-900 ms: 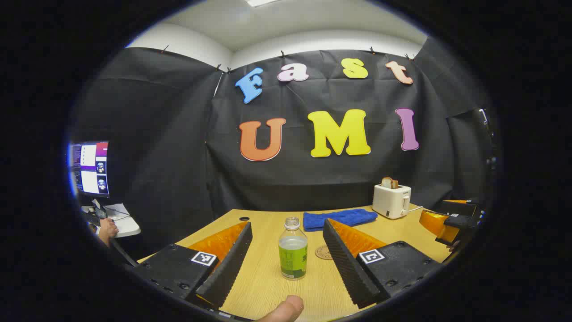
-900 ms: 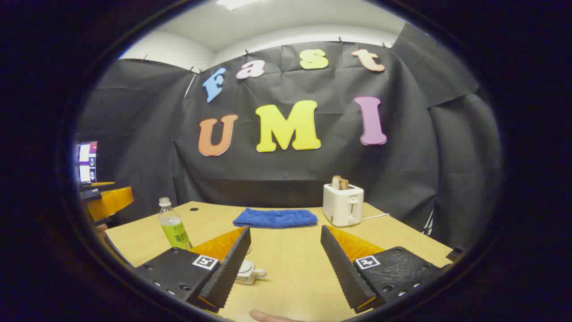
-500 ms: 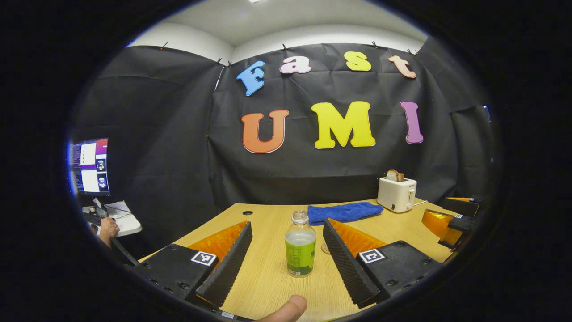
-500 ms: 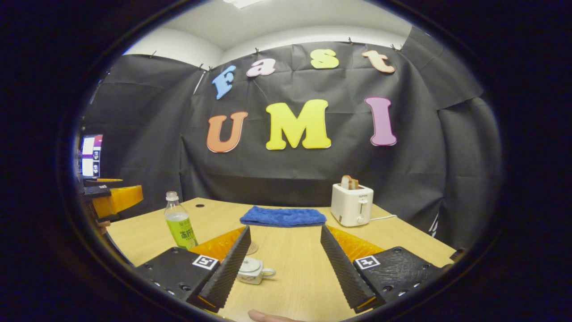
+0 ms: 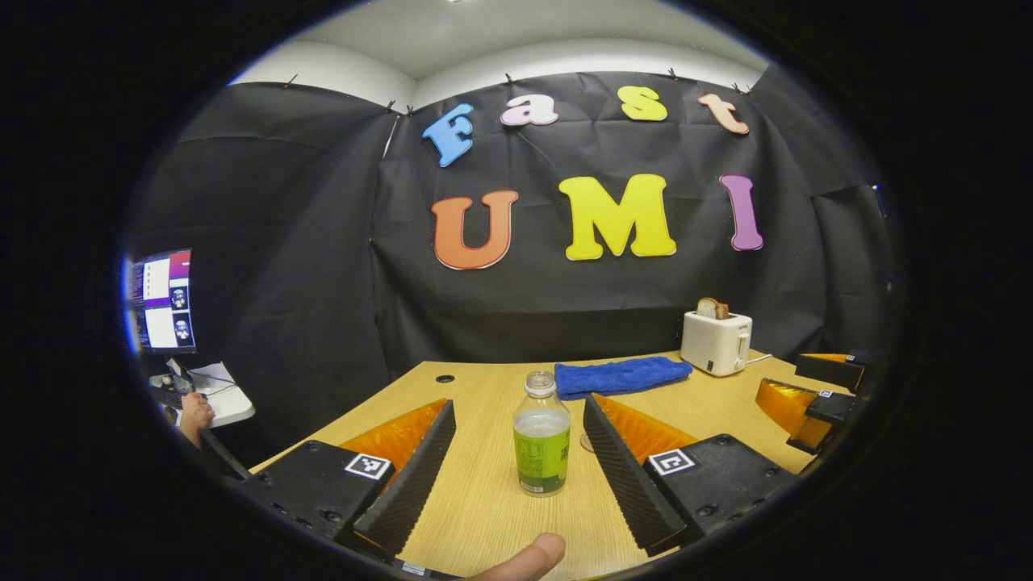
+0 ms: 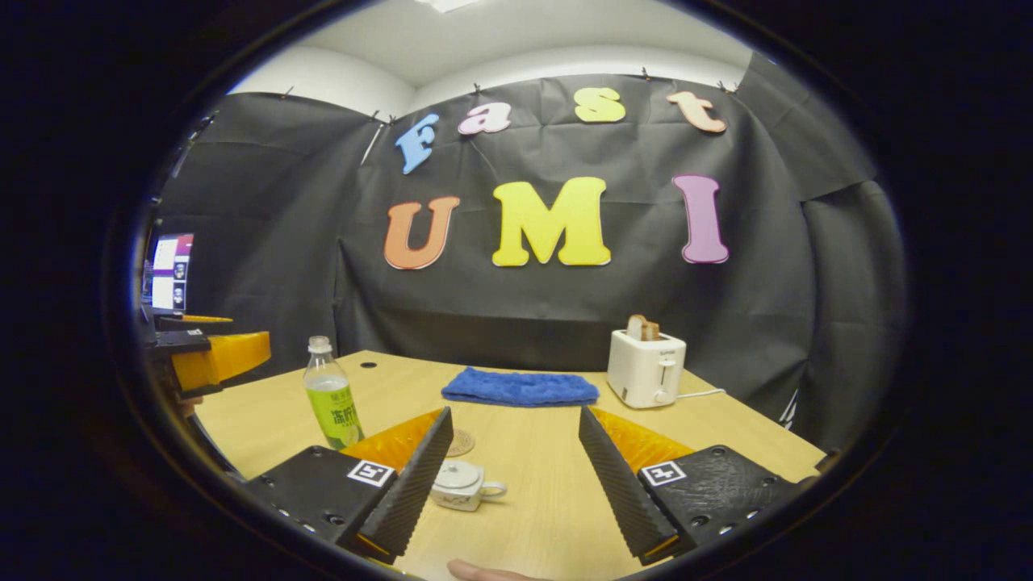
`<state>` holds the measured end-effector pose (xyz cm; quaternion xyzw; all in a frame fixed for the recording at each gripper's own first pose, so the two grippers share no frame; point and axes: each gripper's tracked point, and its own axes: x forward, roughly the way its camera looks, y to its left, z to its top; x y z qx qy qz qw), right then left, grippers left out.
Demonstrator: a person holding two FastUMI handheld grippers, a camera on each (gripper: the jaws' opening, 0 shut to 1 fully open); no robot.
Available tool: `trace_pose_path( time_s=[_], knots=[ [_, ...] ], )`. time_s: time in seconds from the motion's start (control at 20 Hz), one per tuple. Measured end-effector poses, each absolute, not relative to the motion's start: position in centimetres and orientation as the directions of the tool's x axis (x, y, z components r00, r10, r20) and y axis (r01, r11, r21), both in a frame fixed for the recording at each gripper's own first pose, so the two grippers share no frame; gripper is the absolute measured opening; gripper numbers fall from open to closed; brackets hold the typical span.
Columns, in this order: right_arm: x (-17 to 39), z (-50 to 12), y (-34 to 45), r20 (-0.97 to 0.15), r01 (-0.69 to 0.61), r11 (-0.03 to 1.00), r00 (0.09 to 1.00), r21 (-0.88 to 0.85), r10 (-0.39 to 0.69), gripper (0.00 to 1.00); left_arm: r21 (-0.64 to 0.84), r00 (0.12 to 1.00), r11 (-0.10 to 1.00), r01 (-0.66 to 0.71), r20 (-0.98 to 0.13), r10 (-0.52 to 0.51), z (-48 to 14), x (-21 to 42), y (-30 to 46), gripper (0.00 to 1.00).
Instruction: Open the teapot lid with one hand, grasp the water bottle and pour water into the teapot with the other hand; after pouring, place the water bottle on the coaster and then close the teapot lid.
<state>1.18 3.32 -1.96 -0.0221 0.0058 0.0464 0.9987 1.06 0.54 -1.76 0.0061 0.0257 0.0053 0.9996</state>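
Left gripper view: both tongs (image 5: pixel 516 460) (image 6: pixel 512 476) apart | water bottle (image 5: pixel 541 444) green label, writing unreadable

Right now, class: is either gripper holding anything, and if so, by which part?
Nothing is held. The left gripper is open, with the water bottle standing free between its fingers. The right gripper is open too, above the table near the teapot.
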Motion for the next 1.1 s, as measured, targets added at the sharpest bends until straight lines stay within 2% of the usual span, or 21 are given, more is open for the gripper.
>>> trace_pose_path(
  time_s=[0.2, 0.4, 0.45, 0.5, 0.55, 0.6, 0.7, 0.75, 0.8, 0.85, 0.9, 0.95, 1.0, 1.05, 1.1],
  knots=[
    [3.0, -3.7, 4.8, -0.008, -0.135, 0.991, 0.991, -0.015, 0.135, 0.95, 0.012, 0.999, 1.0, -0.009, -0.047, 0.01, -1.8, 1.1, 0.7, 0.99],
    [6.0, -7.5, 7.5, -0.082, -0.198, 0.979, 0.978, -0.052, 0.193, 0.94, 0.014, 0.999, 1.0, -0.018, -0.041, 0.019, -1.7, 1.2, 1.0, 1.0],
    [6.6, -8.2, 8.0, -0.098, -0.201, 0.978, 0.976, -0.051, 0.195, 0.83, 0.015, 0.999, 1.0, -0.021, -0.043, 0.021, -1.8, 1.3, 1.1, 1.0],
    [7.0, -9.2, 8.4, -0.122, -0.213, 0.976, 0.971, -0.048, 0.206, 0.76, 0.016, 0.999, 1.0, -0.023, -0.046, 0.024, -1.9, 1.3, 1.1, 0.99],
    [7.4, -9.6, 8.9, -0.132, -0.225, 0.974, 0.967, -0.038, 0.218, 0.72, 0.018, 0.998, 1.0, -0.024, -0.051, 0.025, -2.0, 1.4, 1.1, 0.99],
    [7.8, -10.0, 9.2, -0.138, -0.235, 0.972, 0.964, -0.027, 0.229, 0.72, 0.021, 0.998, 1.0, -0.024, -0.053, 0.025, -2.1, 1.6, 1.3, 0.99],
    [8.4, -10.8, 9.5, -0.154, -0.236, 0.972, 0.961, -0.007, 0.232, 0.63, 0.024, 0.998, 0.999, -0.027, -0.055, 0.029, -2.2, 1.7, 1.5, 0.99],
    [8.7, -11.3, 9.6, -0.166, -0.236, 0.972, 0.958, 0.009, 0.234, 0.55, 0.024, 0.998, 0.999, -0.03, -0.056, 0.031, -2.3, 1.7, 1.6, 0.99],
    [9.3, -11.9, 9.5, -0.179, -0.229, 0.973, 0.957, 0.021, 0.229, 0.55, 0.023, 0.998, 0.999, -0.032, -0.058, 0.034, -2.4, 1.8, 1.7, 0.99],
    [9.5, -12.5, 9.4, -0.202, -0.222, 0.975, 0.954, 0.029, 0.223, 0.42, 0.022, 0.998, 0.999, -0.036, -0.059, 0.037, -2.4, 1.8, 1.8, 1.0],
    [9.6, -12.5, 9.2, -0.194, -0.222, 0.975, 0.955, 0.03, 0.223, 0.37, 0.022, 0.997, 0.999, -0.038, -0.061, 0.039, -2.5, 1.9, 1.9, 0.99],
    [9.6, -12.1, 9.3, -0.18, -0.234, 0.972, 0.955, 0.029, 0.235, 0.25, 0.022, 0.997, 0.999, -0.037, -0.065, 0.038, -2.5, 1.9, 2.0, 0.99],
    [9.6, -12.7, 9.7, -0.196, -0.258, 0.966, 0.947, 0.014, 0.255, 0.21, 0.019, 0.997, 0.999, -0.033, -0.066, 0.034, -2.6, 1.8, 2.0, 0.99],
    [9.7, -12.3, 9.7, -0.172, -0.278, 0.961, 0.946, 0.005, 0.275, 0.1, 0.015, 0.997, 0.999, -0.028, -0.066, 0.029, -2.5, 1.9, 1.9, 0.99],
    [9.7, -12.6, 9.6, -0.177, -0.29, 0.957, 0.941, 0.009, 0.287, 0.09, 0.013, 0.997, 1.0, -0.027, -0.066, 0.028, -2.5, 1.8, 1.9, 0.99]
  ],
)
